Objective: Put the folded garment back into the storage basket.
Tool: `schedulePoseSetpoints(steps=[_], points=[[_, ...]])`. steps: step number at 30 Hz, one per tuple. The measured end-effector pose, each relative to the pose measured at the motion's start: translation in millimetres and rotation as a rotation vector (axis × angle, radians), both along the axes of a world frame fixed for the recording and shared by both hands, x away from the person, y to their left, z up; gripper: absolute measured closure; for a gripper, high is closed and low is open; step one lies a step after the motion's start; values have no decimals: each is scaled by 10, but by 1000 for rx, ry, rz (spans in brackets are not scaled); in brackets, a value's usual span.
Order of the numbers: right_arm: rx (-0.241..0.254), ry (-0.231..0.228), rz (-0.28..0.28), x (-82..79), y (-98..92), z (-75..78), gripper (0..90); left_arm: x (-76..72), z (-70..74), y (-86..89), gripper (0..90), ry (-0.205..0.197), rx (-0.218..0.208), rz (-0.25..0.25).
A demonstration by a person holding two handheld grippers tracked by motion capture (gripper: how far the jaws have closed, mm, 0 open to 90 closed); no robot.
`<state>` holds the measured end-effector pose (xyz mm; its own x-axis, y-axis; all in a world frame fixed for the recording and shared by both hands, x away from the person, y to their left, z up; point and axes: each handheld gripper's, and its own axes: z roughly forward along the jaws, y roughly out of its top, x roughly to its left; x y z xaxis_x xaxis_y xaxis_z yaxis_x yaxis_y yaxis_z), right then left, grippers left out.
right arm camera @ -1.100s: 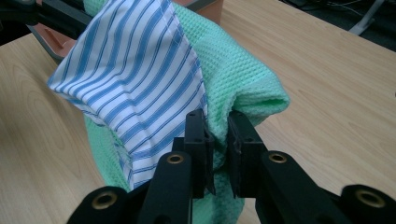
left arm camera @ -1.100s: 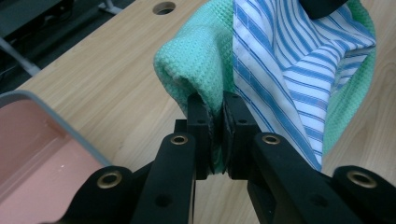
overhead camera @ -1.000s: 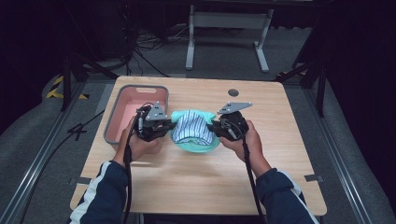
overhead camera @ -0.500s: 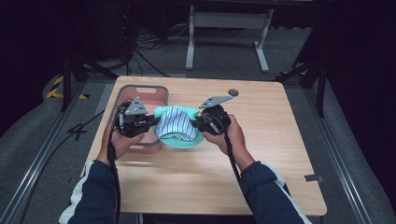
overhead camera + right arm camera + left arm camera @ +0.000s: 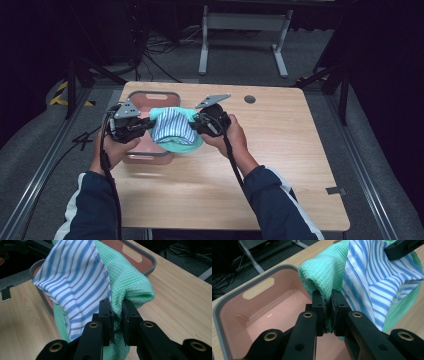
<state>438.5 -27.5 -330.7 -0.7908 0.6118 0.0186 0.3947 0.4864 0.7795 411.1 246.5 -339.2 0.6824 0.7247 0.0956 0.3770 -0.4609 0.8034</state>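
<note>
Both tongs grip a green waffle-weave cloth (image 5: 176, 145) with a blue-striped white cloth (image 5: 172, 127) draped over it: the left tongs (image 5: 327, 307) pinch one edge, the right tongs (image 5: 117, 315) the opposite. The bundle hangs above the near rim of the pink bin (image 5: 150, 100) on the wooden worktop (image 5: 280, 150).

Near half of the pink bin (image 5: 150, 155) behind the hanging green cloth (image 5: 180, 146) and striped cloth (image 5: 173, 127).

The green waffle-weave cloth (image 5: 130, 282) looks rough, the striped fabric (image 5: 75, 277) smooth; the pink plastic bin (image 5: 262, 312) is glossy, the wooden table (image 5: 280, 165) matt.
</note>
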Motion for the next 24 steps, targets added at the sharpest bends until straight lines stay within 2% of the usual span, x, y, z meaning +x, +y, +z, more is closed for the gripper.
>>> schedulePoseSetpoints(steps=[2, 7, 8, 10, 13, 16, 18, 19, 24], points=[[-3, 0, 3, 20, 50, 3, 797, 10, -5, 51, 830, -12, -3, 24], [-15, 2, 12, 82, 205, 2, 797, 33, -35, 160, 830, -5, 11, 59], [-19, 2, 17, 94, 233, 0, 797, 37, -39, 187, 830, -6, -7, 66], [-22, 2, 19, 103, 262, -7, 797, 37, -47, 217, 830, 0, -10, 74], [-31, 10, 26, 142, 388, -41, 796, 38, -70, 292, 830, -14, 14, 107], [-29, 12, 29, 182, 504, -45, 797, 37, -83, 338, 830, -14, 17, 125], [-33, 11, 34, 191, 548, -46, 797, 35, -91, 396, 830, -15, 14, 138], [-44, 7, 41, 212, 647, -58, 796, 27, -94, 454, 830, -15, 3, 156], [-48, 9, 58, 236, 786, -80, 796, 21, -129, 540, 830, -12, -7, 184]])
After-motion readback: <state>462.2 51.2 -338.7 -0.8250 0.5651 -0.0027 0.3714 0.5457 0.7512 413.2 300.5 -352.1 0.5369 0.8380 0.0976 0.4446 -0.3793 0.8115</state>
